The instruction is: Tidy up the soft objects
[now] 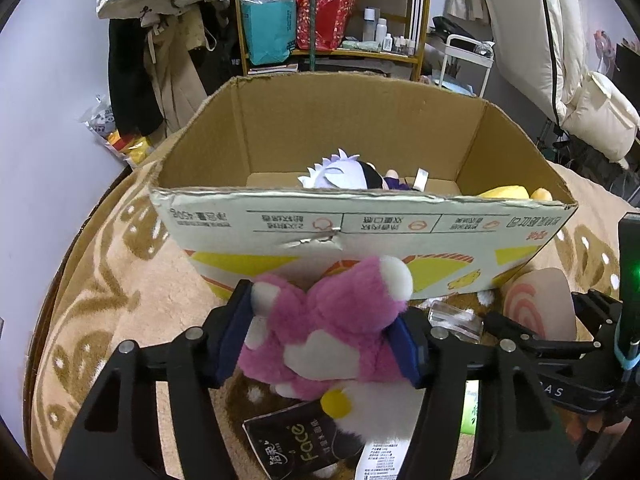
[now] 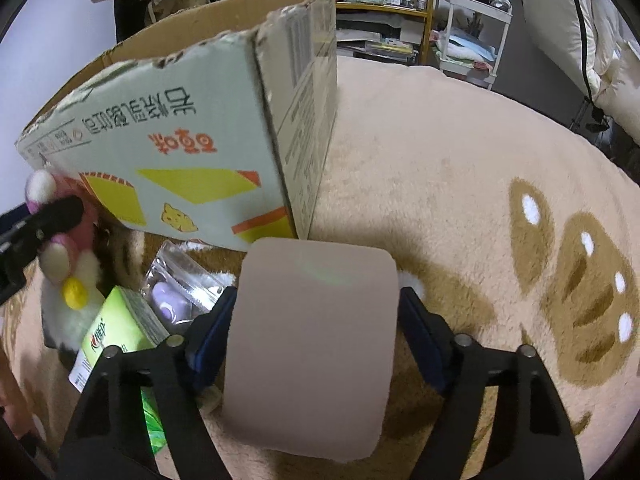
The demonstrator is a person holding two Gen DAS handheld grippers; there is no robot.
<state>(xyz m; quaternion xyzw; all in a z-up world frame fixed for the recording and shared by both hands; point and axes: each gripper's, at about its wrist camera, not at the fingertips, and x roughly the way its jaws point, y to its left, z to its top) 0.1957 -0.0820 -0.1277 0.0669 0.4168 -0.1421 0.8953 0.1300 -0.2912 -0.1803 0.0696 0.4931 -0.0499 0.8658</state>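
A pink and white plush toy [image 1: 332, 332] sits between the blue pads of my left gripper [image 1: 324, 316], which is shut on it just in front of the cardboard box [image 1: 360, 200]. The same toy [image 2: 60, 248] shows at the left edge of the right wrist view. My right gripper [image 2: 318, 300] is shut on a flat beige cushion [image 2: 312, 344], pads against both its sides, near the box's corner [image 2: 280, 152]. The cushion's other face [image 1: 536, 300] carries a pink spiral. Inside the box lie a white-haired doll [image 1: 340, 172] and a yellow plush [image 1: 508, 192].
On the beige patterned rug [image 2: 480, 160] lie a white plush with a yellow nose [image 1: 360, 412], a black tissue pack [image 1: 296, 440], a green tissue pack [image 2: 116, 328] and a clear pouch [image 2: 176, 284]. A wooden shelf [image 1: 332, 12] and a white cart [image 2: 472, 20] stand behind.
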